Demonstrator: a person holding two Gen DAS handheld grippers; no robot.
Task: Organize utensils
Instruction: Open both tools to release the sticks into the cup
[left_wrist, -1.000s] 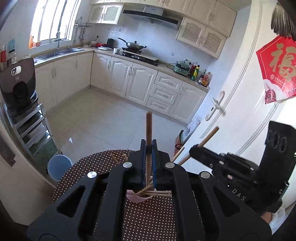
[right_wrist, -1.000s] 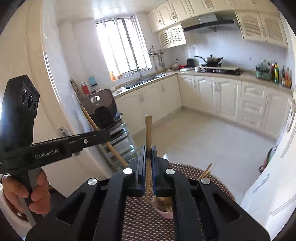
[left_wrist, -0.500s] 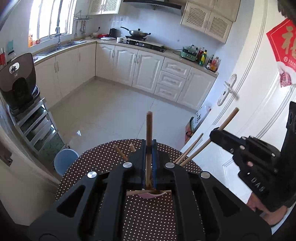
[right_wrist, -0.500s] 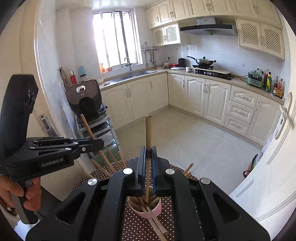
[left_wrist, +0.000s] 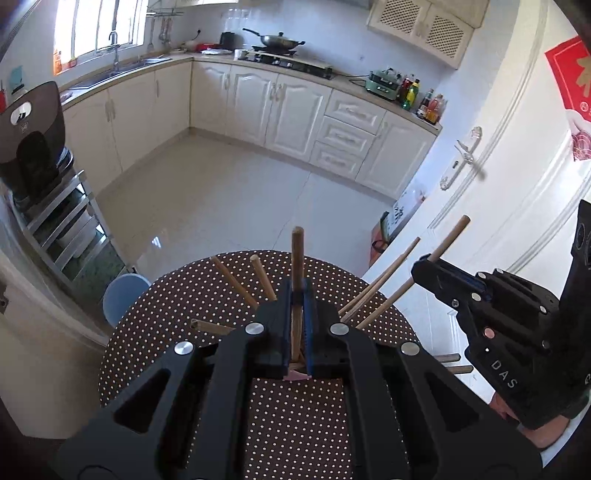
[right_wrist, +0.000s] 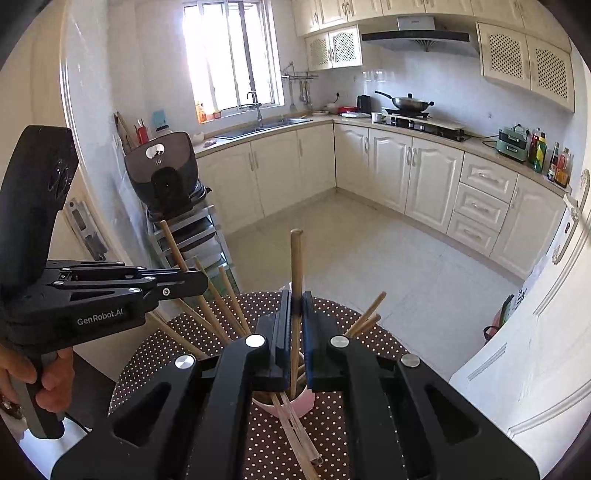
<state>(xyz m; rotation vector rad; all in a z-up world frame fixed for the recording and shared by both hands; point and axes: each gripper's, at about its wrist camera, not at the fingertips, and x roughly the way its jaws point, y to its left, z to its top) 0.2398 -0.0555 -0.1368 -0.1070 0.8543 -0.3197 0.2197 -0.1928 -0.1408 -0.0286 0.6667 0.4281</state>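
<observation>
A pink cup (right_wrist: 295, 404) stands on the round table (right_wrist: 173, 332) with its brown dotted cloth, and several wooden chopsticks lean out of it. My right gripper (right_wrist: 295, 299) is shut on one upright chopstick (right_wrist: 296, 258) whose lower end reaches into the cup. My left gripper (left_wrist: 297, 291) is shut on another upright chopstick (left_wrist: 297, 254) just above the cup's rim (left_wrist: 295, 376). In the left wrist view the right gripper (left_wrist: 421, 266) comes in from the right. In the right wrist view the left gripper (right_wrist: 201, 280) comes in from the left, held by a hand (right_wrist: 51, 376).
Loose chopsticks (right_wrist: 299, 432) lie on the cloth in front of the cup, and another one (left_wrist: 210, 326) lies to the left. A blue stool (left_wrist: 122, 295) stands beyond the table's left edge. A metal rack (right_wrist: 195, 236) is at the left, a white door (left_wrist: 480, 192) at the right.
Both grippers have sunk toward the cup with their chopsticks still clamped, and both now tilt further down. More of the table and of the leaning chopsticks shows.
</observation>
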